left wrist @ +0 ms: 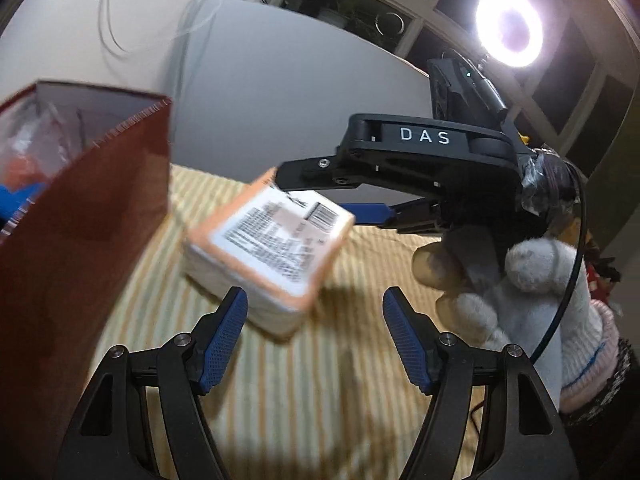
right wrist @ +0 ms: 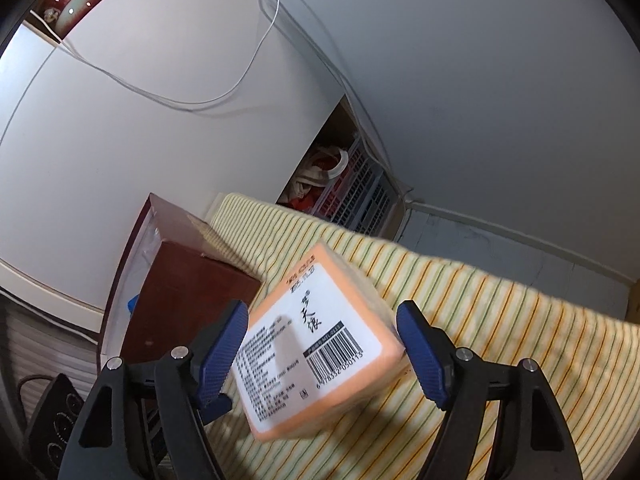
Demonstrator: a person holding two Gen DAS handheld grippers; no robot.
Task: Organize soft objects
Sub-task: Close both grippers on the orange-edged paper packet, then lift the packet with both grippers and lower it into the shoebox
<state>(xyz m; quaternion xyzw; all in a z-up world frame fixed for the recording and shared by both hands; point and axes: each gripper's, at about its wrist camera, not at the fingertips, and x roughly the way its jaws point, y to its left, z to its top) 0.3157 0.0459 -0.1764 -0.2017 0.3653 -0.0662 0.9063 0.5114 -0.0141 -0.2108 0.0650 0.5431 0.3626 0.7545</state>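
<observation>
An orange-edged tissue pack [left wrist: 272, 256] with a white printed label is in the air above the striped cloth, blurred. In the right wrist view the pack [right wrist: 316, 344] lies between my right gripper's [right wrist: 322, 344] blue pads, with small gaps at both sides. From the left wrist view the right gripper [left wrist: 320, 192] is beyond the pack with its jaws apart. My left gripper [left wrist: 314, 336] is open and empty, just below the pack. A dark red paper bag [left wrist: 80, 220] stands open at the left, with packets inside; it also shows in the right wrist view [right wrist: 180, 292].
A yellow striped cloth [right wrist: 500, 320] covers the surface. A gloved hand [left wrist: 520, 292] holds the right gripper. A ring light [left wrist: 509, 26] shines at upper right. A grey crate [right wrist: 360, 188] with red and white items sits by the wall. A power strip [right wrist: 56, 420] lies at lower left.
</observation>
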